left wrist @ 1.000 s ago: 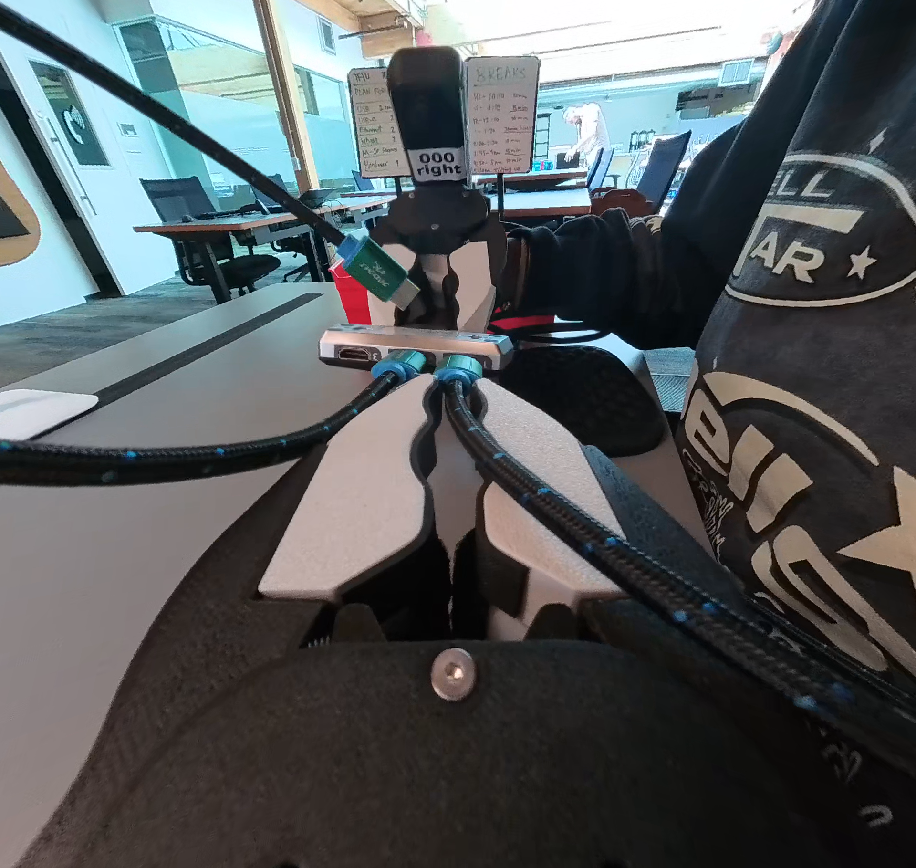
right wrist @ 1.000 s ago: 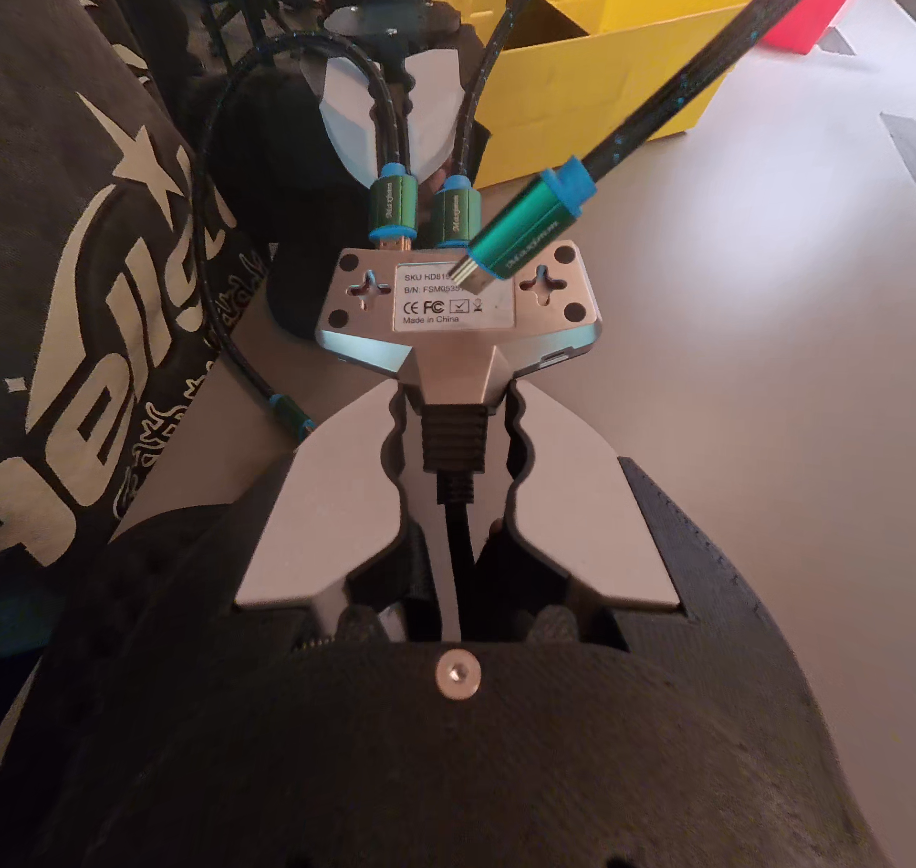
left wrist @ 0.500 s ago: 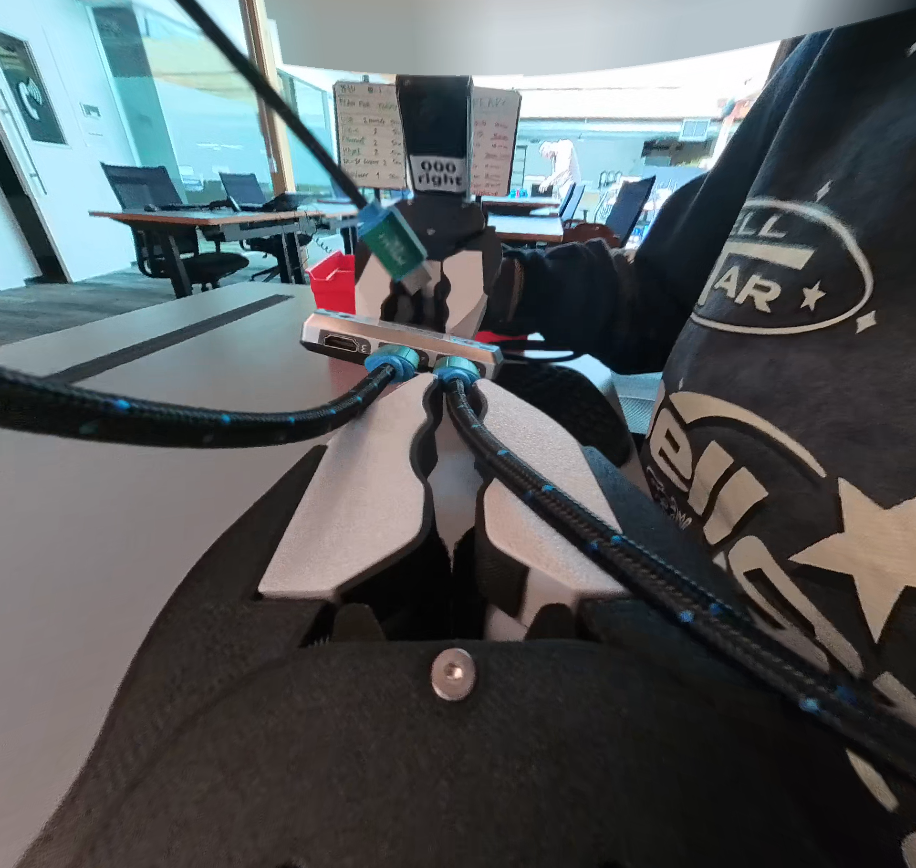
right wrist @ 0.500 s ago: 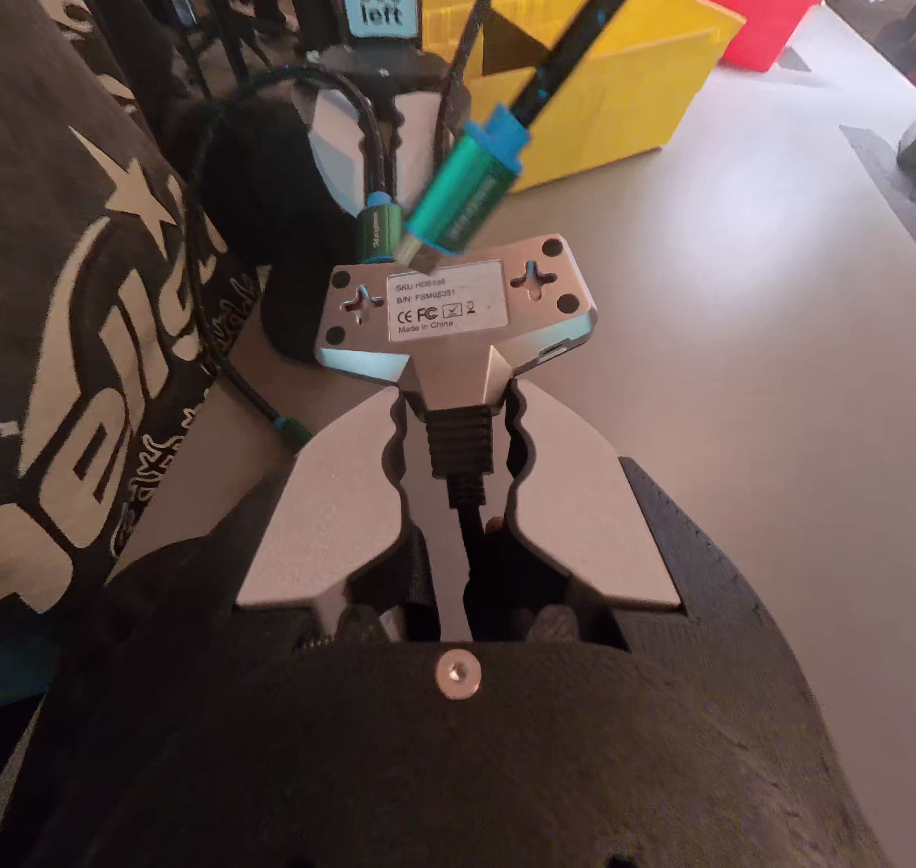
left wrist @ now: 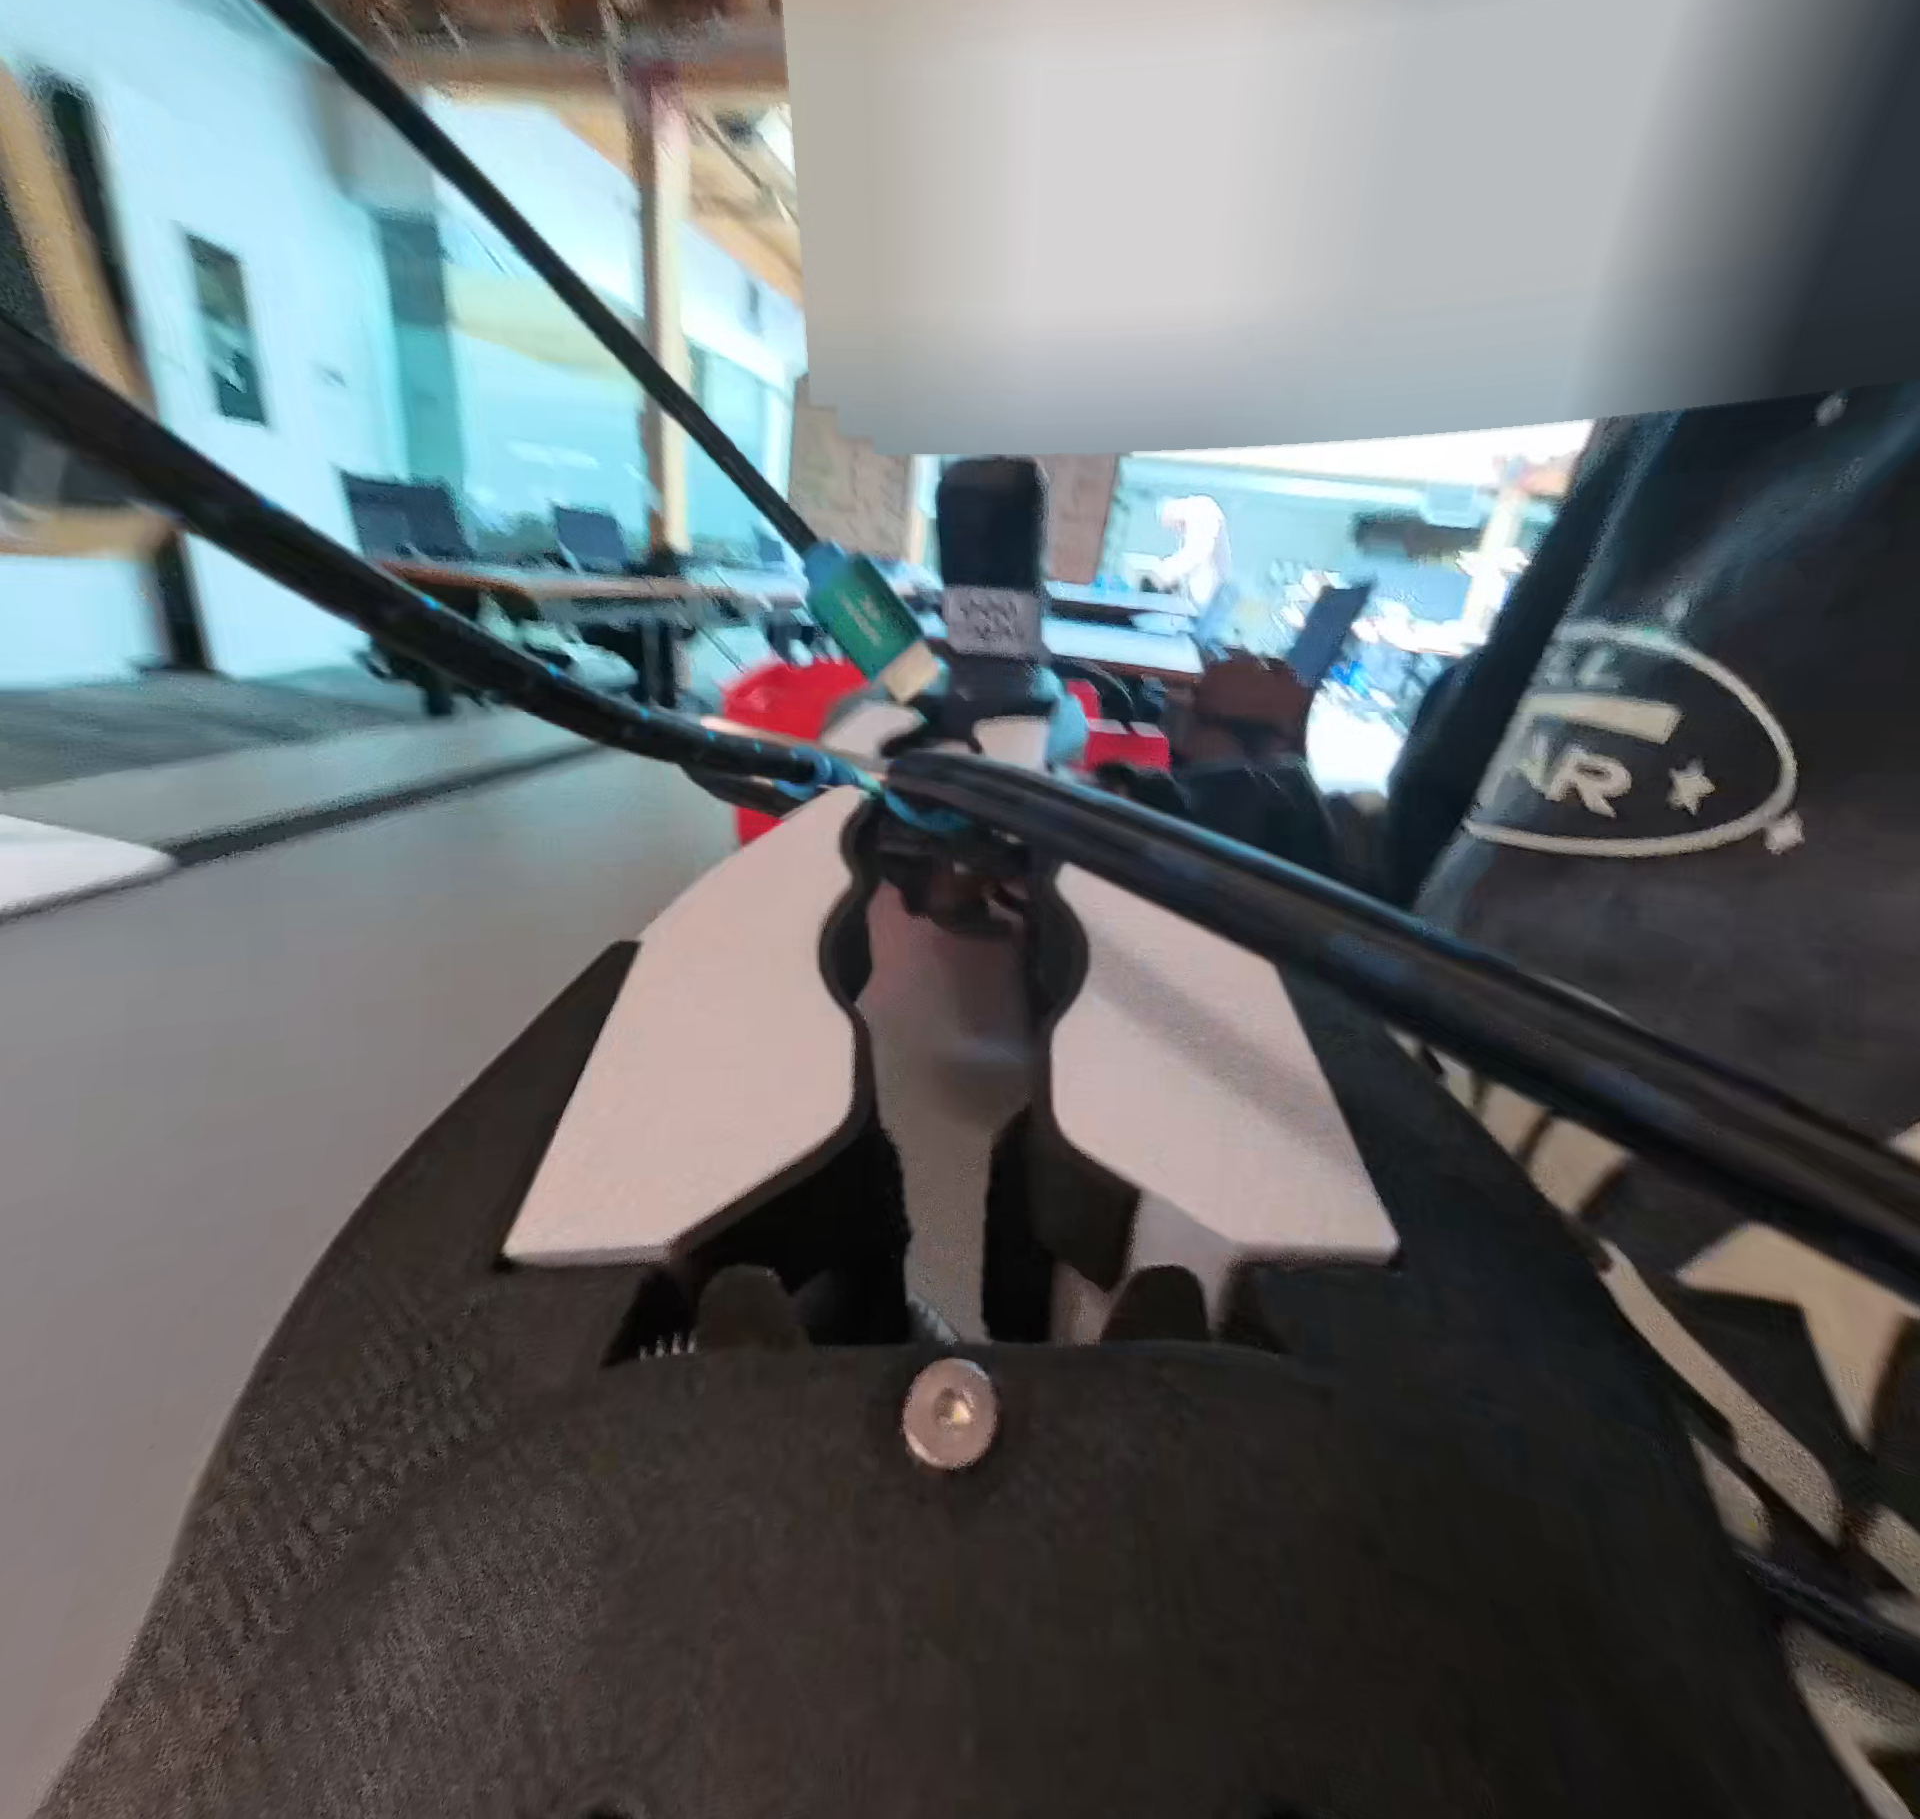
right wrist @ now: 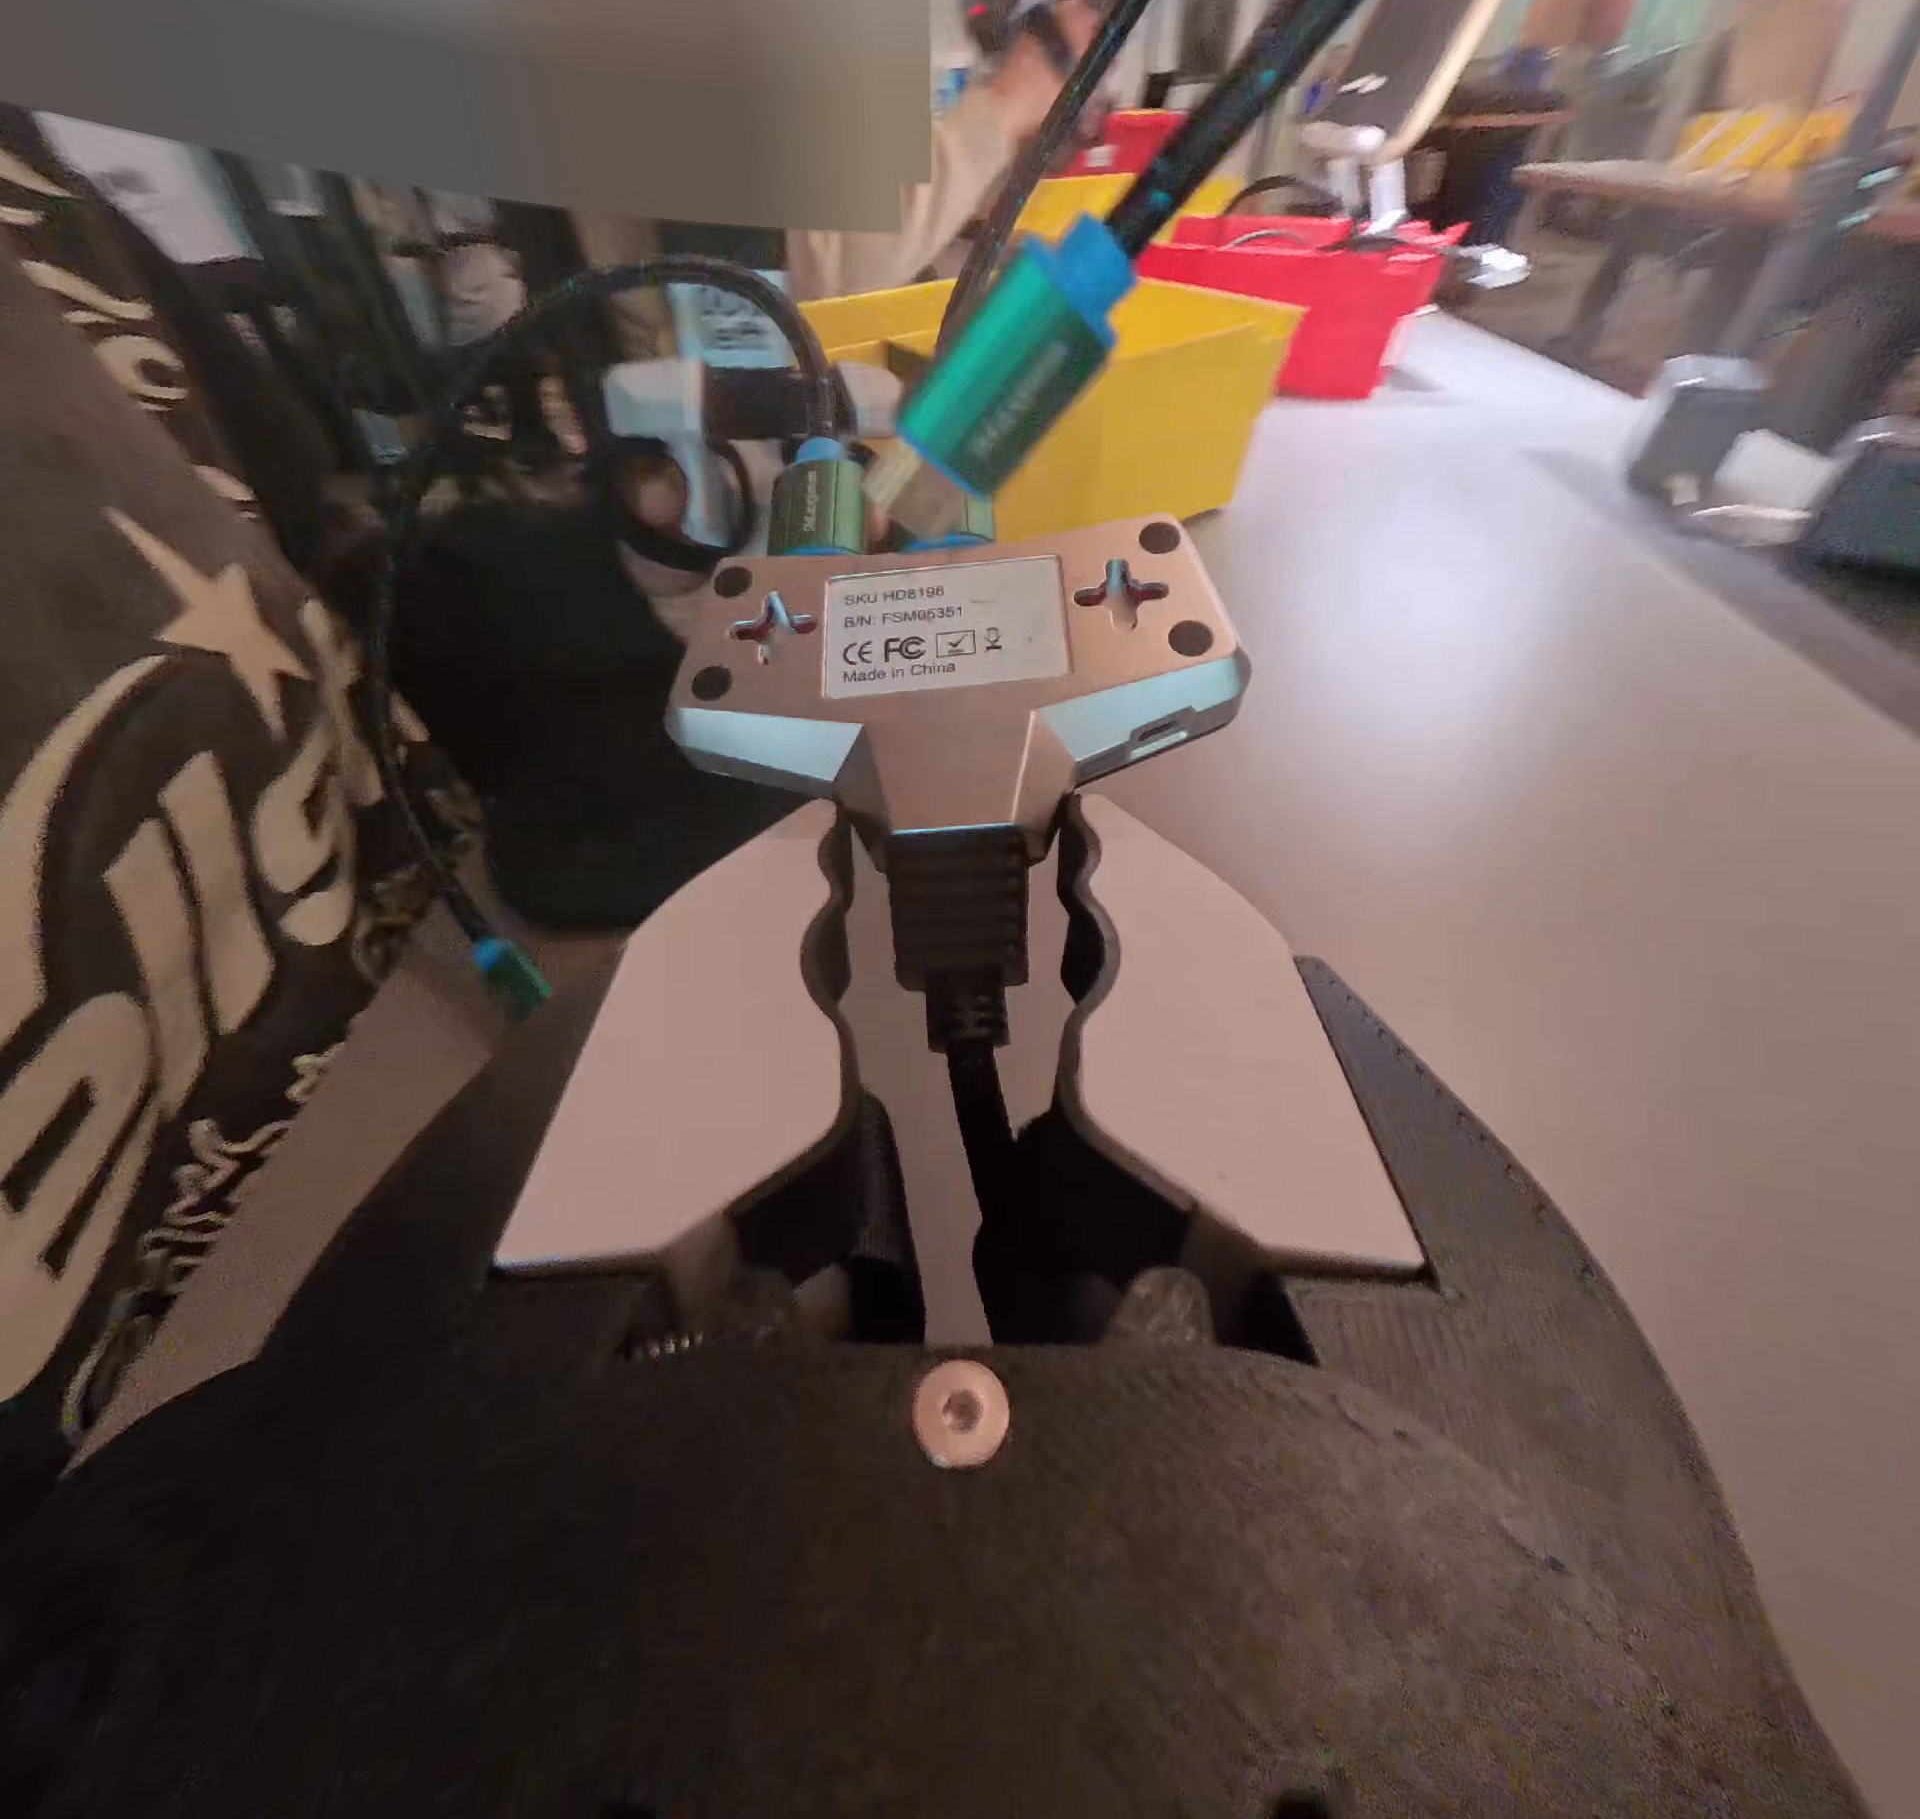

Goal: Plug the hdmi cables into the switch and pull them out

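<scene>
Two green HDMI plugs [right wrist: 821,512] seated in silver switch [right wrist: 956,647], held above grey desk [right wrist: 1558,938] by right tool [right wrist: 961,834] clamped on its neck. Third plug [right wrist: 1003,372] dangles loose above. Left tool [left wrist: 951,834]: narrow, grip unclear through blur.

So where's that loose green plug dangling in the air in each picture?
Left wrist view: loose plug hangs just above centre, left of the far gripper.
Right wrist view: it hangs at upper centre, above the switch.
Shared landmark: the red bin.
</scene>
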### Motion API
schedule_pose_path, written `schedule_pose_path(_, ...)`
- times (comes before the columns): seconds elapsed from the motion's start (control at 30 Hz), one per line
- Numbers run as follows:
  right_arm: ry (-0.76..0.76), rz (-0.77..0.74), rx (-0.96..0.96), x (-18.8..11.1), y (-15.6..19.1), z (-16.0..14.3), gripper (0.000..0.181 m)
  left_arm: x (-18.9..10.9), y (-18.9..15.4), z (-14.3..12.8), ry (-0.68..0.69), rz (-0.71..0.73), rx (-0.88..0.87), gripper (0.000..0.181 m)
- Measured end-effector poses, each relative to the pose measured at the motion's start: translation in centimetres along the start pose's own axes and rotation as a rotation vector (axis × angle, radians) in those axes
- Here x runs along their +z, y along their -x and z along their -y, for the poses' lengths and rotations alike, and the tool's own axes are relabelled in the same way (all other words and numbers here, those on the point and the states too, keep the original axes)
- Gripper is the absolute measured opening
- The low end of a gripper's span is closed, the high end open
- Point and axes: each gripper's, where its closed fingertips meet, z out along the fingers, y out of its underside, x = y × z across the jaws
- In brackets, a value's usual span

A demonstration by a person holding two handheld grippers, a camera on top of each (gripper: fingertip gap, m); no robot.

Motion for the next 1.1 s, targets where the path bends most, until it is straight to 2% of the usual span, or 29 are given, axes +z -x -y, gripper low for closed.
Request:
schedule_pose_path(0.1,-0.074,-0.108,-0.058,-2.0,-1.4,1.8,0.038,-2.1,2.7,2.1,-0.145,0.235,0.096,0.036)
schedule_pose_path(0.17,-0.137,-0.171,-0.061,-3.3,-2.1,3.5,0.038,-3.2,3.6,2.5,-0.164,0.328,0.146,0.042)
schedule_pose_path(0.37,-0.403,-0.429,-0.101,-9.1,-4.1,12.4,0.039,-2.9,3.8,2.1,-0.11,0.383,0.282,0.051)
schedule_pose_path(0.53,-0.678,-0.596,-0.032,-17.3,-5.3,20.9,0.038,-3.2,3.8,2.5,-0.125,0.404,0.322,0.054)
schedule_pose_path(0.73,-0.706,-0.814,-0.261,-27.2,-3.7,28.7,0.037,-3.7,4.1,2.9,-0.157,0.425,0.301,0.054)
schedule_pose_path(0.83,-0.612,-0.986,-0.376,-31.8,-2.8,29.5,0.036,-3.7,4.1,2.8,-0.145,0.428,0.303,0.054)
schedule_pose_path(0.97,-0.453,-1.187,-0.385,-36.3,-2.3,26.9,0.033,-3.7,4.1,2.7,-0.136,0.431,0.313,0.054)
schedule_pose_path(1.0,-0.409,-1.237,-0.354,-37.3,-2.4,25.7,0.021,-3.7,4.1,2.7,-0.136,0.432,0.311,0.054)
schedule_pose_path(1.03,-0.386,-1.263,-0.322,-38.0,-2.3,24.5,0.0,-3.8,4.1,2.6,-0.136,0.433,0.309,0.054)
schedule_pose_path(1.1,-0.354,-1.257,-0.217,-38.7,-2.2,22.1,0.0,-3.8,4.1,2.7,-0.138,0.432,0.306,0.054)
